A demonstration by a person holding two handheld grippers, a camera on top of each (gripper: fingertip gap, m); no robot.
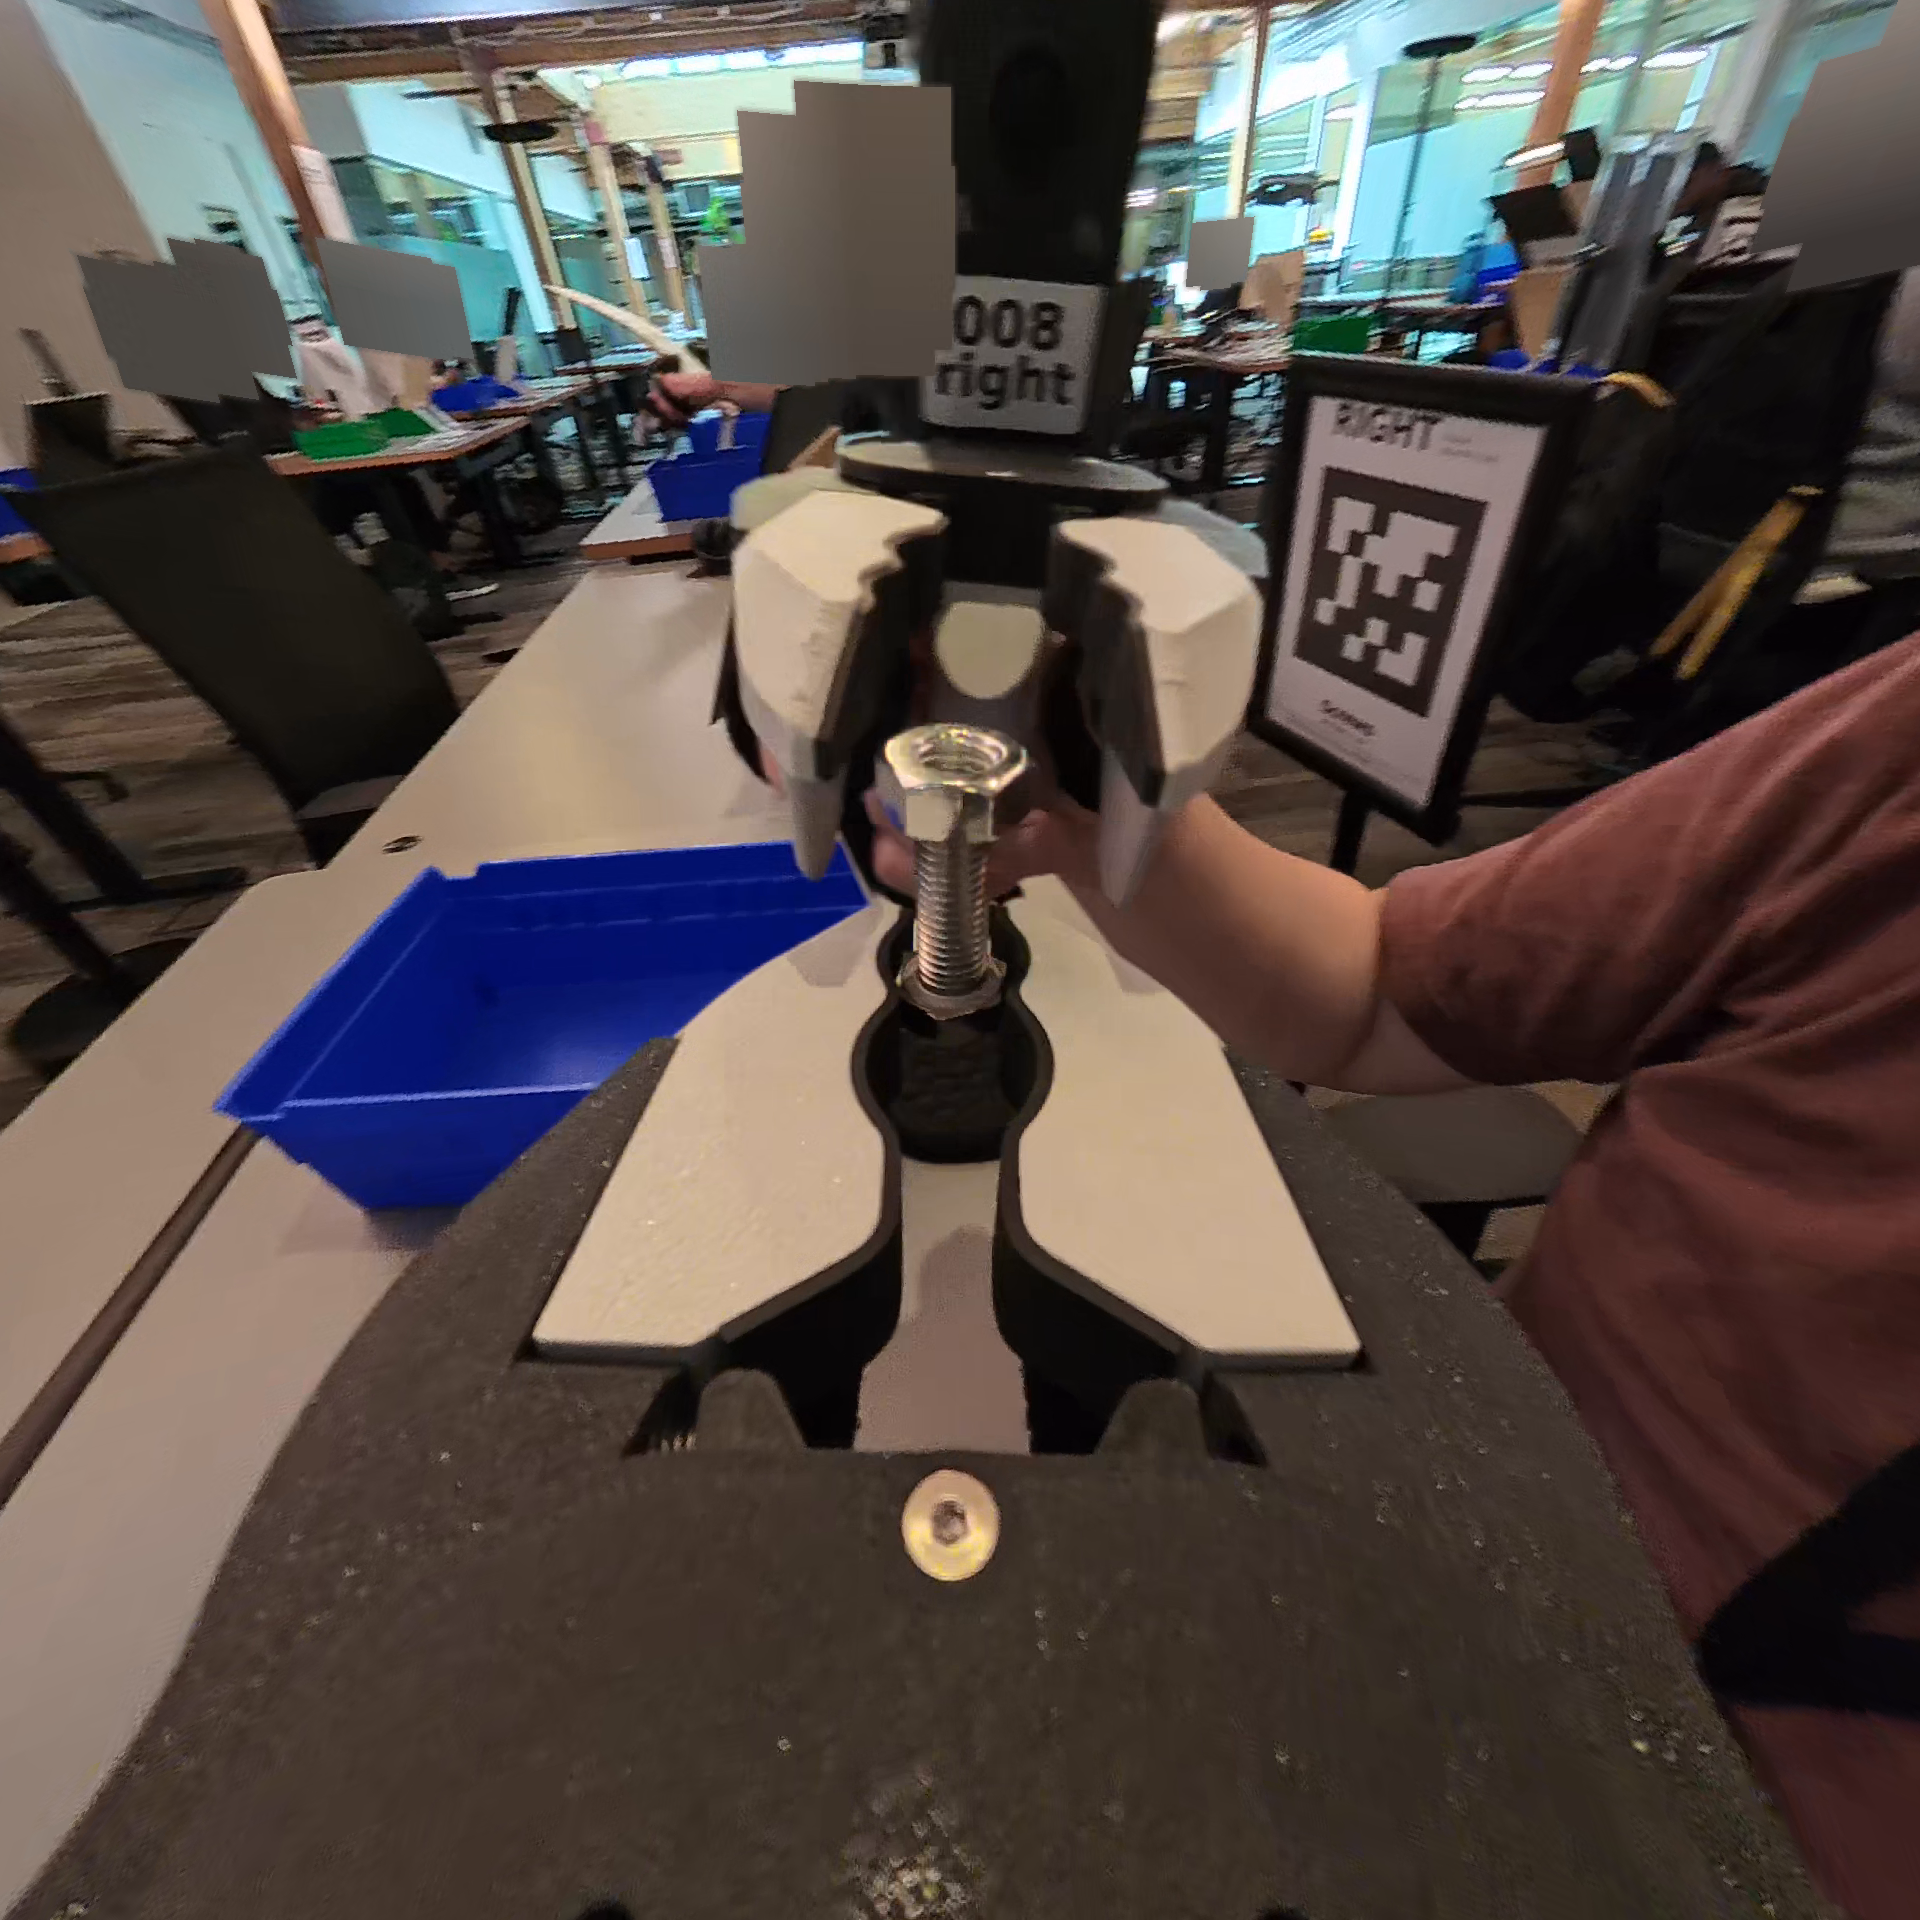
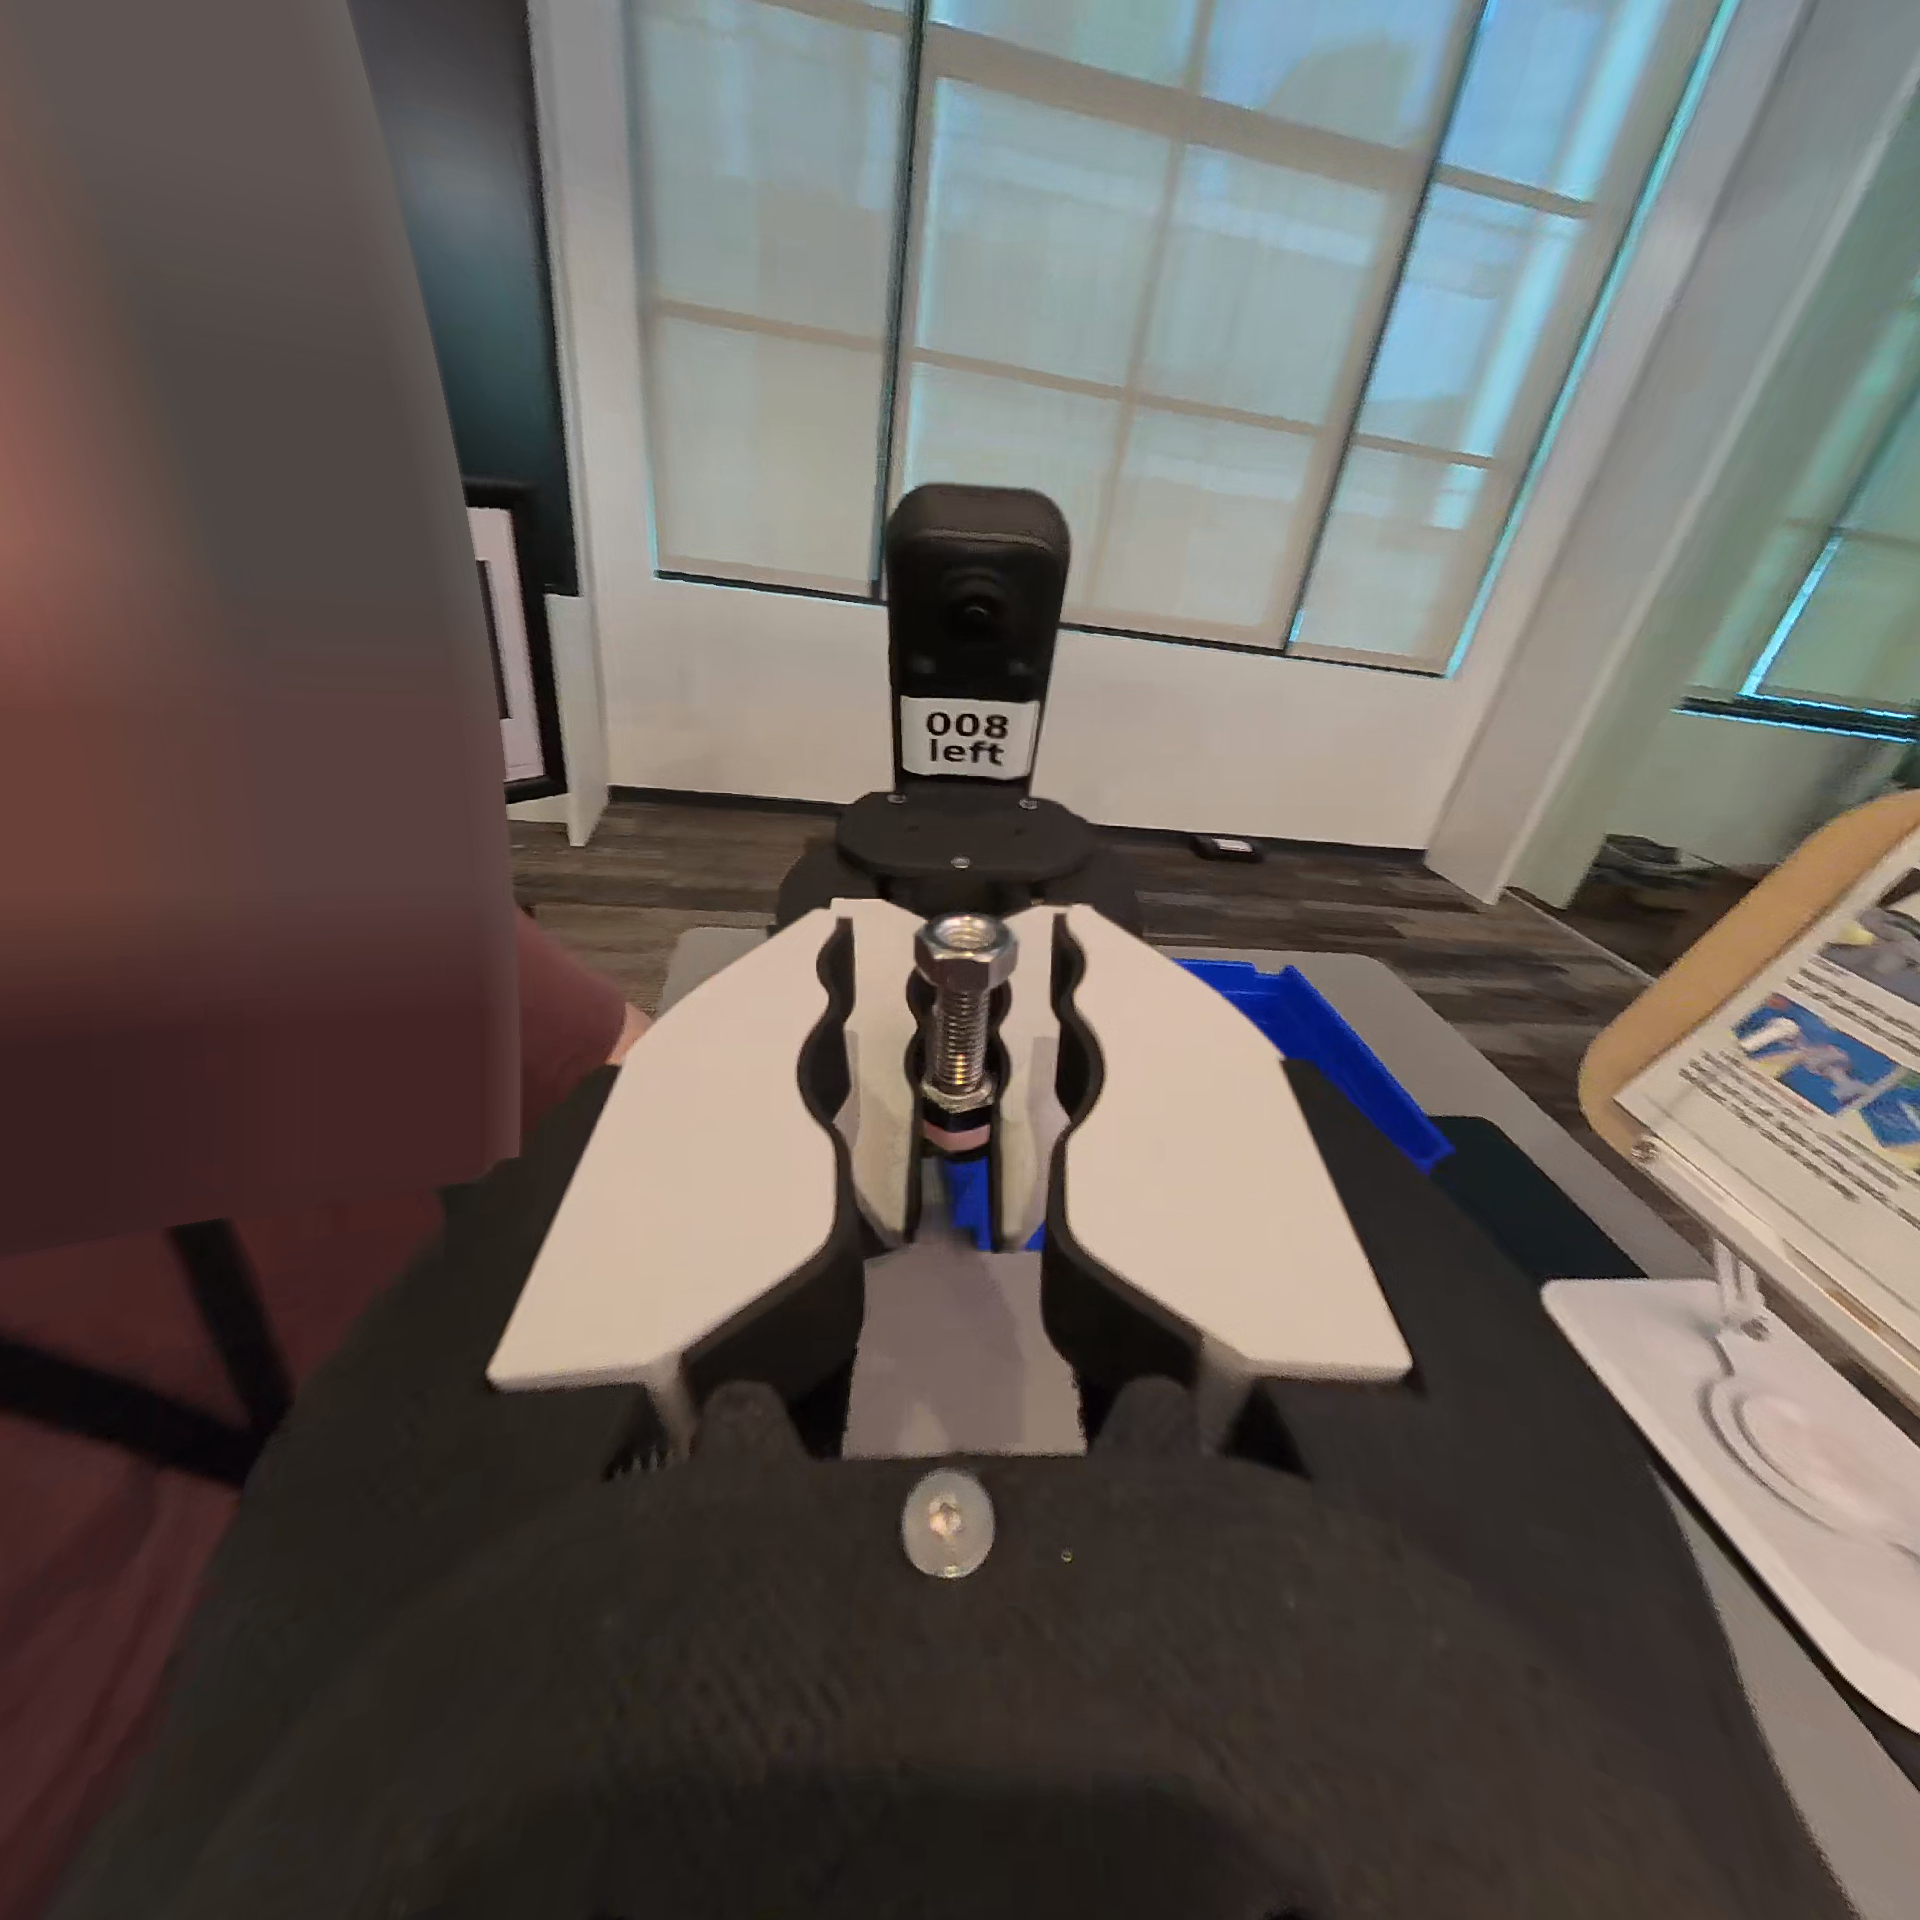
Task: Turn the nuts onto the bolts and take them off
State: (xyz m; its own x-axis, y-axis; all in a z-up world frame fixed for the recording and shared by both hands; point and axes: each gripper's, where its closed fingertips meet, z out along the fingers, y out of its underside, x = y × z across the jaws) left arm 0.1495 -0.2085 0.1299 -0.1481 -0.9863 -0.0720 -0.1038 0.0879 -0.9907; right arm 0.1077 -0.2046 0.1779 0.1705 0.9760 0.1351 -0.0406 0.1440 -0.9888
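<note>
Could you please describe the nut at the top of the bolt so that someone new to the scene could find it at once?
Start at the blue bin on the grey table; just to its right, the left gripper holds a threaded silver bolt upright. The nut caps the bolt's upper end, between the open fingers of the right gripper. It is the large shiny hexagon, unlike the thinner, duller nut at the bolt's base.

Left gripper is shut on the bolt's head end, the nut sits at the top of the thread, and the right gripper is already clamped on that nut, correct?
Not quite. The right gripper is open: in the left wrist view its fingers stand apart on either side of the nut without touching it. The rest holds: the left gripper is shut on the bolt at its head end, and the nut sits at the top of the thread.
</note>
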